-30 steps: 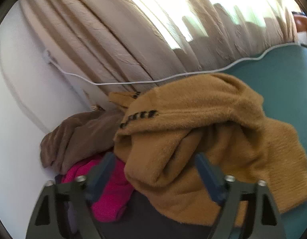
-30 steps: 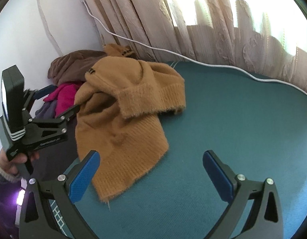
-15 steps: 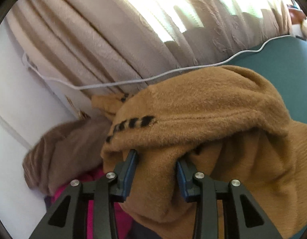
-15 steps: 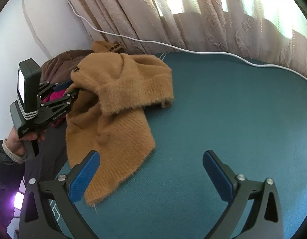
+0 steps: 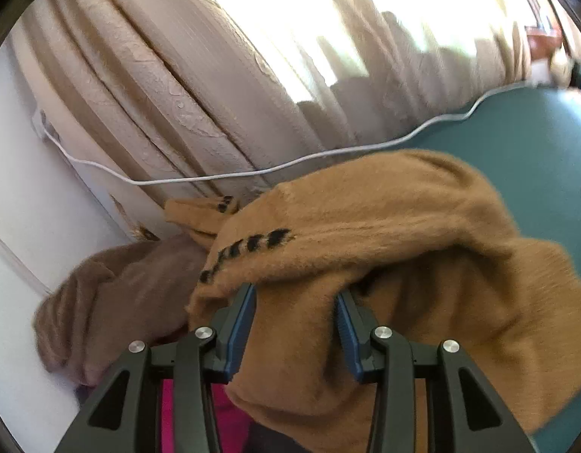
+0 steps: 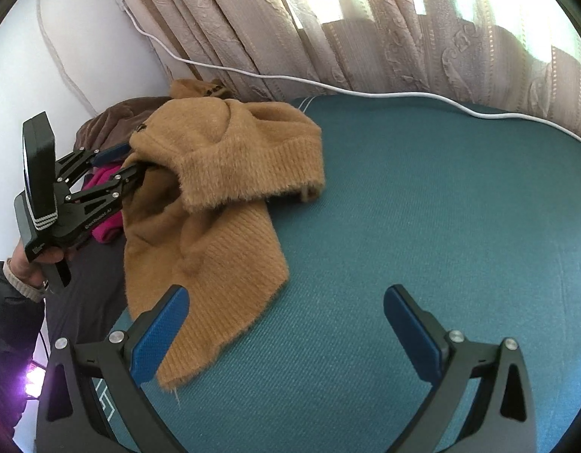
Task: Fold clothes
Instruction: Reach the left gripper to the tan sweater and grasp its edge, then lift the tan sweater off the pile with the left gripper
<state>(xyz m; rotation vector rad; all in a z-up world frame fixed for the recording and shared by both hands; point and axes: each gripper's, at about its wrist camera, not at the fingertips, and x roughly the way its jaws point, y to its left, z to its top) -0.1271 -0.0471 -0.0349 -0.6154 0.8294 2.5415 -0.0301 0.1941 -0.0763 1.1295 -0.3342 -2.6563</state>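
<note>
A fuzzy tan sweater (image 5: 384,264) with black stitch marks lies crumpled on the teal bed cover (image 6: 422,207). My left gripper (image 5: 296,305) is shut on a thick fold of it at its left edge. In the right wrist view the sweater (image 6: 222,188) spreads from the clothes pile toward the front, and the left gripper (image 6: 131,158) grips it near the pile. My right gripper (image 6: 286,321) is open and empty above the cover, its left finger over the sweater's lower hem.
A brown garment (image 5: 113,302) and a pink one (image 6: 105,200) lie in the pile by the white wall (image 5: 33,196). Beige curtains (image 6: 328,26) hang behind. A white cable (image 6: 403,94) runs along the bed's far edge.
My left gripper went from open before the sweater to closed on its fold, and has lifted it slightly. My right gripper stays open and has drifted a little closer to the sweater.
</note>
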